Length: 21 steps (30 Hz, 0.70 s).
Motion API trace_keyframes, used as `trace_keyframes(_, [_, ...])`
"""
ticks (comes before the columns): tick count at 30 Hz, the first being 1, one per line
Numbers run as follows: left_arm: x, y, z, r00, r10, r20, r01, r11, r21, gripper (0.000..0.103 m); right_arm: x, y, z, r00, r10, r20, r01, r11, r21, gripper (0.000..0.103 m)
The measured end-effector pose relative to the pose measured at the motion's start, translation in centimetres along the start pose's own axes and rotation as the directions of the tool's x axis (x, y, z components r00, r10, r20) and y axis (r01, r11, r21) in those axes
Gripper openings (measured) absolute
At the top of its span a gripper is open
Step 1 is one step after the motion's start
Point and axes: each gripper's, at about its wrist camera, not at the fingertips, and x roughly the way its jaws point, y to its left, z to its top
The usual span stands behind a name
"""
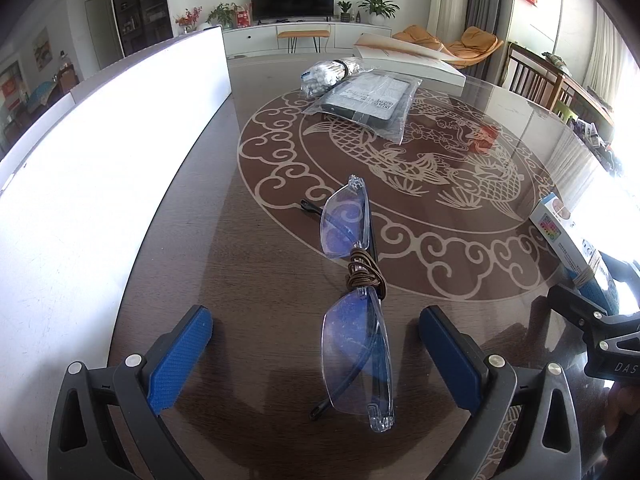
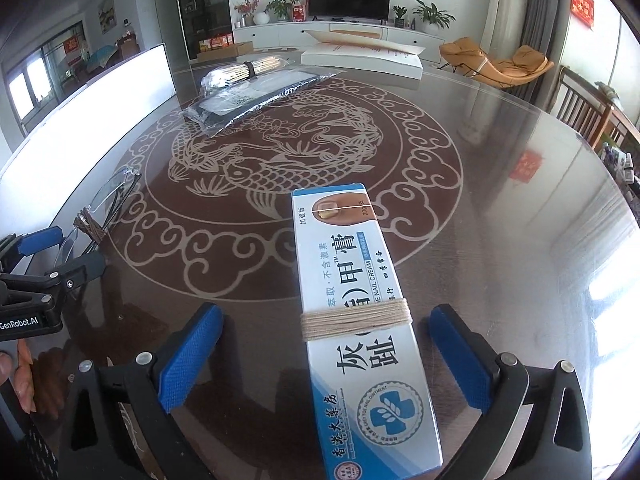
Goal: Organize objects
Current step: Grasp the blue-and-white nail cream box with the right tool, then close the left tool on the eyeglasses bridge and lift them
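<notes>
A pair of rimless glasses (image 1: pixel 352 344), folded and bound at the bridge with brown cord, lies on the dark glass-topped table (image 1: pixel 248 280). My left gripper (image 1: pixel 314 316) is open, its blue pads standing well clear on either side of the near lens. A long white-and-blue nail cream box (image 2: pixel 360 320), wrapped with beige string, lies flat between the open fingers of my right gripper (image 2: pixel 326 310) without touching either pad. The same box (image 1: pixel 568 236) shows at the right edge of the left wrist view. The glasses (image 2: pixel 100 208) and left gripper (image 2: pixel 68 250) appear at the left of the right wrist view.
A dark item in a clear plastic bag (image 1: pixel 368 100) and a bundle of pale sticks (image 1: pixel 328 72) lie at the table's far side, beside a flat white box (image 1: pixel 412 60). A tall white board (image 1: pixel 100 180) stands along the left. Chairs stand at the far right.
</notes>
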Motion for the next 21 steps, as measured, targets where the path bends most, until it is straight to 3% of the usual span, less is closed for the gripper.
trace_keyframes(17, [0.04,-0.02,0.04,1.0,0.0,-0.001,0.0,1.0,0.0,0.103,-0.06,-0.05,-0.14,1.0,0.0,0.001,0.0,1.0,0.001,0.103])
trace_keyframes(21, [0.08,0.18,0.11,0.999,-0.027,-0.021,0.028,0.999,0.027,0.103,-0.07,-0.05,-0.17,1.0,0.0,0.001,0.0,1.0,0.001,0.103])
